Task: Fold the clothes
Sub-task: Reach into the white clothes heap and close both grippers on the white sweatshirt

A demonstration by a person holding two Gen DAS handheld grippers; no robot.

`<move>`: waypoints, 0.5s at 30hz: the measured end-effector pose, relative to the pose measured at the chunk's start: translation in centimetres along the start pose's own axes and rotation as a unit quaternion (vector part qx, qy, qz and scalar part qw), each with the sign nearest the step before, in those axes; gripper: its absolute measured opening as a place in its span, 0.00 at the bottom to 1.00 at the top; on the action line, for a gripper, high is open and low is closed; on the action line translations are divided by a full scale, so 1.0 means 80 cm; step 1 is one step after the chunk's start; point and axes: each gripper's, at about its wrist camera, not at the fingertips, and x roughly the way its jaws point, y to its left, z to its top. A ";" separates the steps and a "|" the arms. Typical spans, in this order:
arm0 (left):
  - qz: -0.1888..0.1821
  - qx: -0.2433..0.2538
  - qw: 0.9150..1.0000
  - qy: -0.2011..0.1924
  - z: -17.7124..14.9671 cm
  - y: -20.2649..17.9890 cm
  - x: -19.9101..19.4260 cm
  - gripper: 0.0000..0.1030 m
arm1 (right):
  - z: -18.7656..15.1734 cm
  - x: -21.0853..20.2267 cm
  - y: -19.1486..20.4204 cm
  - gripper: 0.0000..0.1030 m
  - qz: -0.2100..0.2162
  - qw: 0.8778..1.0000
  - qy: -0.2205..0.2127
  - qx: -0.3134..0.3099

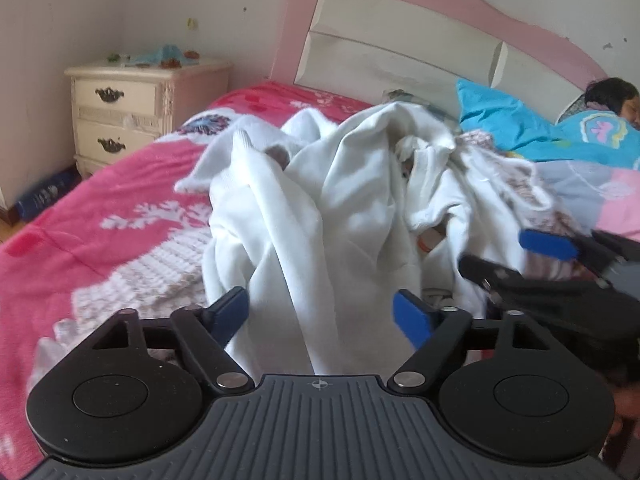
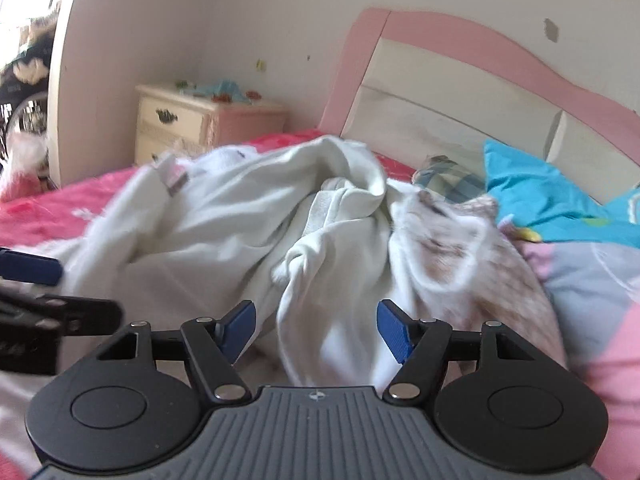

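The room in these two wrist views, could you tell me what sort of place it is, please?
Most likely a home bedroom: a bed with a pink headboard and a red bedspread, plus a cream nightstand beside it.

A cream wooden nightstand (image 1: 120,116) with two drawers stands by the bed's pink and white headboard (image 1: 400,52). A pink flowery bedspread (image 1: 100,220) covers the bed. A bright blue blanket (image 1: 520,128) covers a sleeping person (image 1: 612,96).

Between the left gripper's (image 1: 320,312) matt black plastic arms and ribbed blue pads (image 1: 412,316) lies soft, matt white sweatshirt (image 1: 312,208) cloth. Left of it, a nubby pink bedspread (image 1: 100,208); beyond, a painted wooden nightstand (image 1: 132,108).
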 end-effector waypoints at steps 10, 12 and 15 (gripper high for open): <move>0.012 -0.003 1.000 0.003 -0.001 0.017 0.035 0.21 | -0.006 0.010 -0.027 0.10 -0.024 0.996 -0.002 0.086; -0.001 -0.013 1.000 -0.004 -0.002 0.024 0.029 0.15 | -0.007 -0.019 -0.038 0.10 -0.012 0.992 -0.031 0.121; -0.019 -0.027 0.999 -0.023 -0.007 0.030 0.011 0.09 | -0.009 -0.063 -0.052 0.09 0.012 0.984 -0.072 0.163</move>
